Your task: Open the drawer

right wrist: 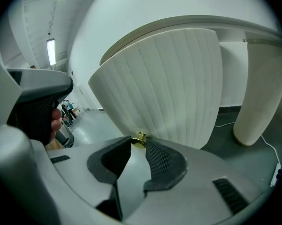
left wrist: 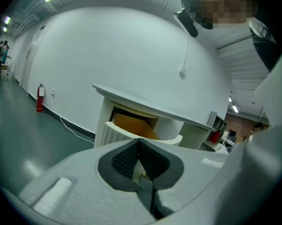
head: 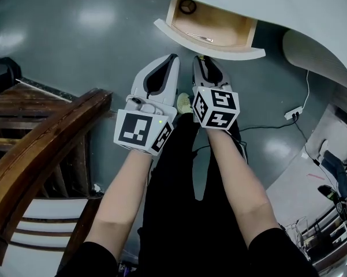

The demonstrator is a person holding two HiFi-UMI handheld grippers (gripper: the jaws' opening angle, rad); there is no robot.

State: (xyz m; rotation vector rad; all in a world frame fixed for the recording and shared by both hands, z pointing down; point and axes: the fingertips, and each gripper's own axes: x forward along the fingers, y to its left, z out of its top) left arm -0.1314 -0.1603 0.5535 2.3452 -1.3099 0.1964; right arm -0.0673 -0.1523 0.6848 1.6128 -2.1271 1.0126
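The white desk's drawer (head: 209, 46) stands pulled out, its wooden inside showing and its ribbed curved front facing me. In the right gripper view that ribbed front (right wrist: 169, 83) fills the frame, with a small brass knob (right wrist: 140, 138) at its lower edge. My right gripper (right wrist: 138, 143) is shut on this knob, the tips on either side of it. From the head view the right gripper (head: 204, 60) reaches the drawer front from below. My left gripper (head: 174, 57) hangs just left of it, shut and empty, short of the drawer (left wrist: 131, 123).
A dark ring (head: 188, 6) and a thin metal item (head: 201, 37) lie in the drawer. The curved white desktop (head: 288, 10) overhangs it, and a thick white leg (right wrist: 255, 93) stands at right. A wooden chair (head: 40, 149) is at my left. A power strip (head: 293, 113) lies on the floor.
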